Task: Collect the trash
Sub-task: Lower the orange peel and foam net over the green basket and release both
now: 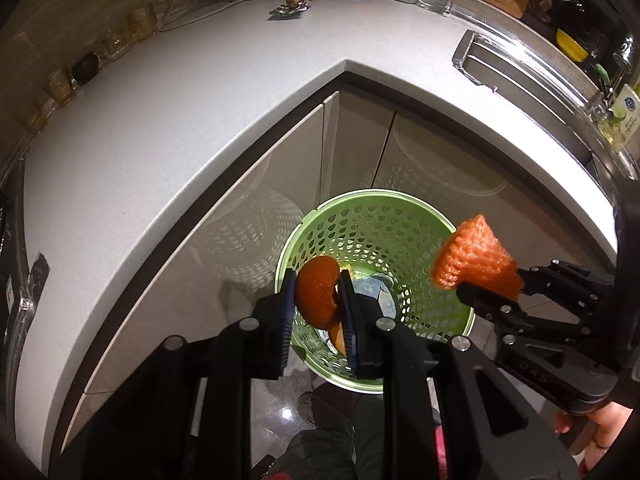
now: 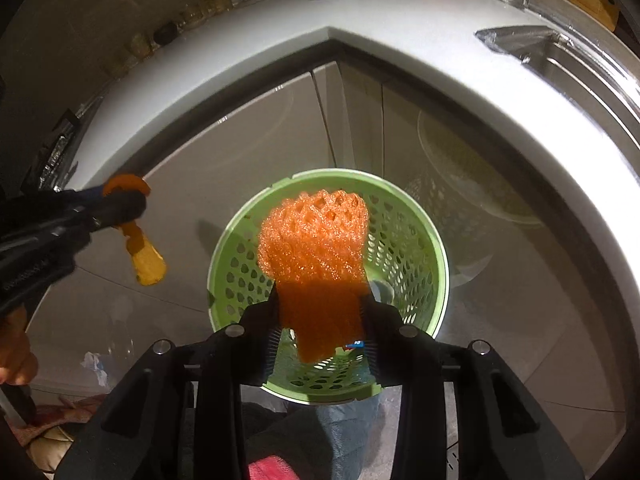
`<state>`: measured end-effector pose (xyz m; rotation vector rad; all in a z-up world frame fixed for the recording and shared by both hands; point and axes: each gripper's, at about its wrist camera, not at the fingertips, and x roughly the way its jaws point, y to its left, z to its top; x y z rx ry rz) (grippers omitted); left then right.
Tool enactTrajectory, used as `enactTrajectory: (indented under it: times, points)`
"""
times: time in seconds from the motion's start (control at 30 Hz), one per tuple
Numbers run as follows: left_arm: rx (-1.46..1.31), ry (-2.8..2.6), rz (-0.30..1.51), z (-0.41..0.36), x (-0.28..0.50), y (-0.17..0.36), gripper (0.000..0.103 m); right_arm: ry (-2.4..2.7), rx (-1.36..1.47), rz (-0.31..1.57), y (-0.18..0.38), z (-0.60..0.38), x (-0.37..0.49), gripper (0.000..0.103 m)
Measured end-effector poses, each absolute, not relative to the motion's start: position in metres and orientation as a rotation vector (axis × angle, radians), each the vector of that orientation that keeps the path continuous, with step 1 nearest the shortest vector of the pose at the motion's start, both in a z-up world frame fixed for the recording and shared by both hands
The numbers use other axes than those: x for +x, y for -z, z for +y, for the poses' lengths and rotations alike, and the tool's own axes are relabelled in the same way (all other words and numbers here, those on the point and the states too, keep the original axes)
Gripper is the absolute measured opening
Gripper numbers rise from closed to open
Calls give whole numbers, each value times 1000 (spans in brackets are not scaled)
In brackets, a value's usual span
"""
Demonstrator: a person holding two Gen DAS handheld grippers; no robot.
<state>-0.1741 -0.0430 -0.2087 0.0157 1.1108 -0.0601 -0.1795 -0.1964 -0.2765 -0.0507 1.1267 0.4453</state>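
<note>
Left claw [image 1: 318,300] grips orange peel [image 1: 316,294]; right claw [image 2: 320,312] grips foam net [image 2: 316,248], hiding basket [image 2: 420,216] contents.

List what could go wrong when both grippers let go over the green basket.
The orange peel in the left gripper hangs near the green basket rim, so it may drop outside. The light foam net in the right gripper could cling to a pad or drift off target.
</note>
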Motion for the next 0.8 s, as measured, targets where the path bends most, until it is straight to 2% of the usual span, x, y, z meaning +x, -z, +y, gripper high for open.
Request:
enactTrajectory:
  times: [0.07, 0.13, 0.2, 0.3, 0.4, 0.73, 0.77, 0.8]
  points:
    - [15, 52, 1124, -42, -171, 213, 21, -436, -80, 1183, 298, -192, -175, 57]
    - [17, 49, 1140, -42, -168, 218, 21, -432, -97, 1229, 316, -188, -173, 60]
    - [18, 51, 1153, -43, -165, 222, 21, -432, -84, 1255, 325, -188, -172, 68]
    - [16, 56, 1170, -44, -163, 228, 21, -419, -70, 1254, 325, -190, -173, 78]
    - [16, 61, 1192, -45, -161, 237, 21, -399, -84, 1241, 321, -193, -172, 84]
    - [73, 117, 1271, -58, -149, 296, 21, -344, -100, 1239, 312, -203, -174, 90]
    - [86, 125, 1281, -61, -147, 304, 25, -339, -101, 1244, 314, -203, -173, 90]
    - [101, 132, 1292, -63, -146, 311, 39, -332, -102, 1249, 314, -204, -174, 90]
